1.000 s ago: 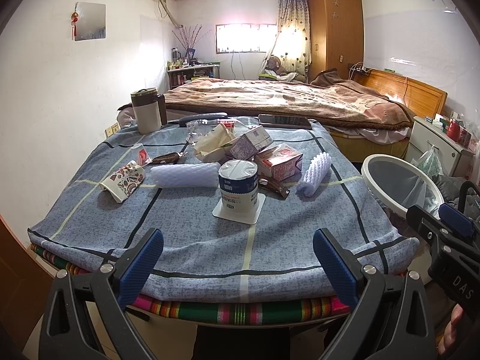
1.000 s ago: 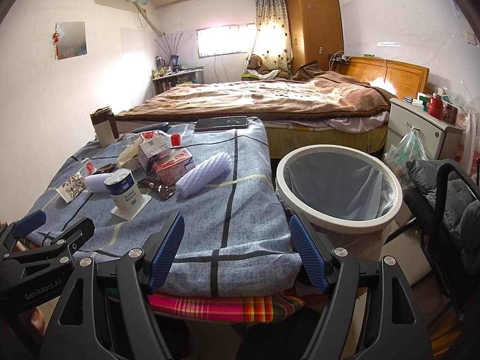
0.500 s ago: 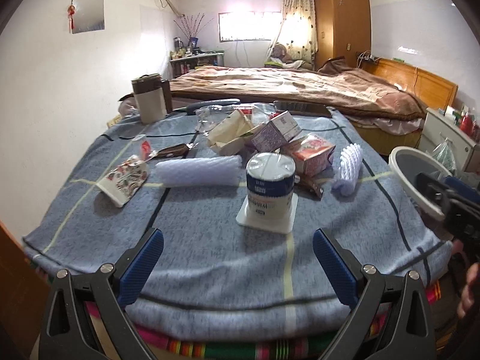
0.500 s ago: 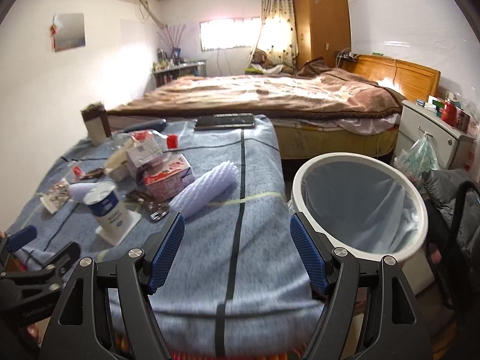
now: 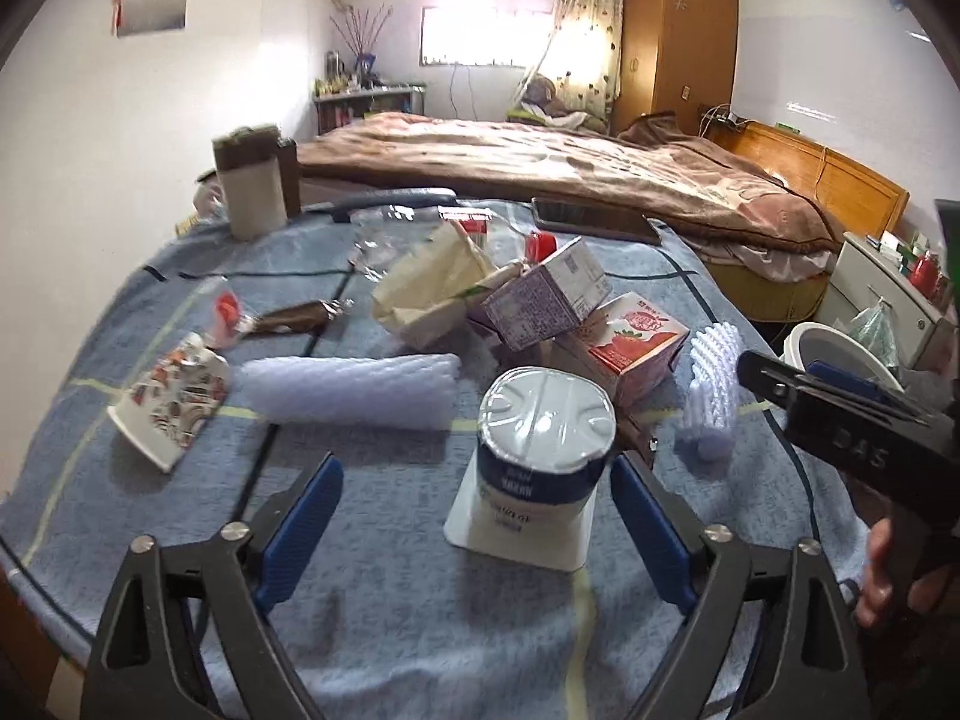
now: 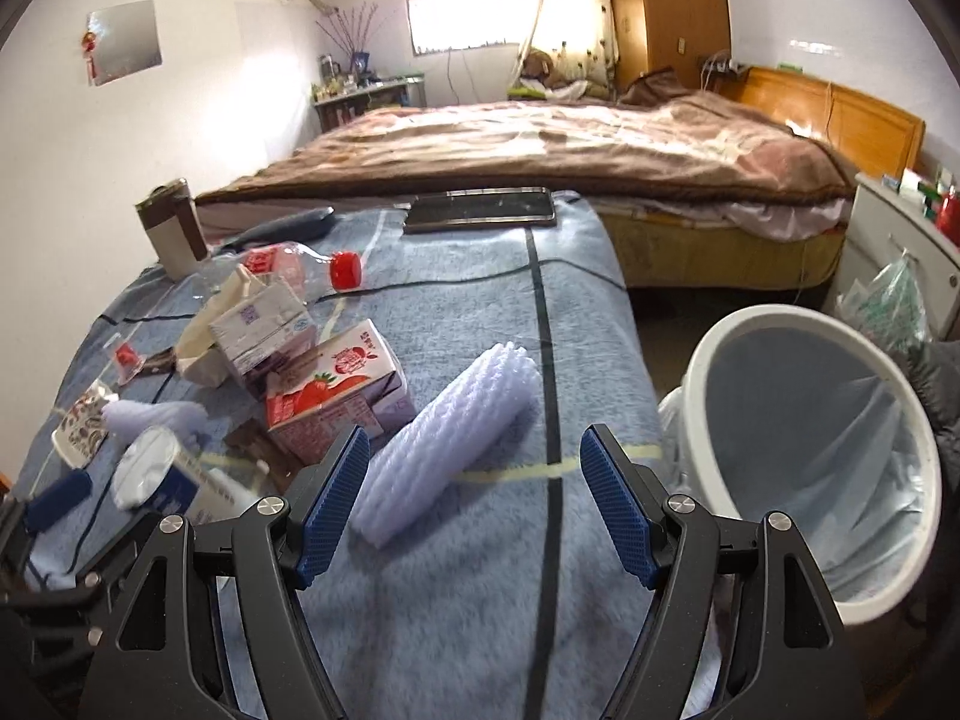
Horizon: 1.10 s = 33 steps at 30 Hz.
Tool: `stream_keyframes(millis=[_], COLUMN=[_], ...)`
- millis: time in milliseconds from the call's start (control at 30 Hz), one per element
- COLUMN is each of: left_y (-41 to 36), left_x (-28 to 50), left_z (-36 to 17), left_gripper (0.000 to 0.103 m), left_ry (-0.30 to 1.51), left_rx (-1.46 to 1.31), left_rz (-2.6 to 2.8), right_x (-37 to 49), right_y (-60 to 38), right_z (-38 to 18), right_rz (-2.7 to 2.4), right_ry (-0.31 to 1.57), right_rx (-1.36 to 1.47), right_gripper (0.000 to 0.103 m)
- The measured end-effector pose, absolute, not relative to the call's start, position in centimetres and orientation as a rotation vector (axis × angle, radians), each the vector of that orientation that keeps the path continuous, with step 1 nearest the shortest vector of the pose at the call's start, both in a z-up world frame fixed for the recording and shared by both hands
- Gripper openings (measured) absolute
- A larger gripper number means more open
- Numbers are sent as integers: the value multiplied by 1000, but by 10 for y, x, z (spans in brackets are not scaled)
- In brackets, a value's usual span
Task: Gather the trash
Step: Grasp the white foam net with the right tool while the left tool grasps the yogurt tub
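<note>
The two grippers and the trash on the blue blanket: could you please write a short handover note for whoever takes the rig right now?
Left gripper: nothing gripped, jaws closing around the upright yogurt cup, pads not yet on it.
Right gripper: open and empty, aimed at the foam sleeve lying just ahead of its left finger.
Still on the blanket: strawberry carton, purple carton, second foam sleeve, paper cup, clear bottle with red cap, wrappers.
Trash bin: beside the table's right edge; its visible liner shows no trash.
Done: no item visibly binned.
Left: grasp the cup and sleeve, bin them, then the rest.
</note>
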State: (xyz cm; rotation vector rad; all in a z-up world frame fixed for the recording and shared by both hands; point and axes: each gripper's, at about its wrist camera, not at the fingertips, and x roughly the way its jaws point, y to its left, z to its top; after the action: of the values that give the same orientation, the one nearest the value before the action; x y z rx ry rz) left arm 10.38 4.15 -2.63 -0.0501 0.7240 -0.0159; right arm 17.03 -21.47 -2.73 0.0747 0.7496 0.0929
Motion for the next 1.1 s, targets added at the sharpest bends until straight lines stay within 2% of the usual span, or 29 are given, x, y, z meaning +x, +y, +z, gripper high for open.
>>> stream_keyframes(millis=[67,267,367,433,500,800,1100], left_y=[41,42,41,40,39,42,42], left_x=[109,118,120,122,124,123,115], left_z=[-29,-36,-36,-37,-39,-35,-27], left_gripper=[89,71,62,59,51,51,51], left_ry=[731,768,768,772,779,761,733], left_rx=[-55,-81,-87,-90,-91,-95,-92], left_rz=[-21,-45,-63,-71,-82,-75,-76], right_x=[175,185,183,182,186,185,172], right_y=[-211,-205,-204,-204,-204,-202,-204], right_z=[-29,-38,-36,-35,-36,-34,-24], right_rz=[87,85,84,85,95,130,152], right_ry=[764,826,822,820,823,794,723], right_rx=[64,65,70,68,71,71,60], right_gripper=[74,74,67,53,49,21,16])
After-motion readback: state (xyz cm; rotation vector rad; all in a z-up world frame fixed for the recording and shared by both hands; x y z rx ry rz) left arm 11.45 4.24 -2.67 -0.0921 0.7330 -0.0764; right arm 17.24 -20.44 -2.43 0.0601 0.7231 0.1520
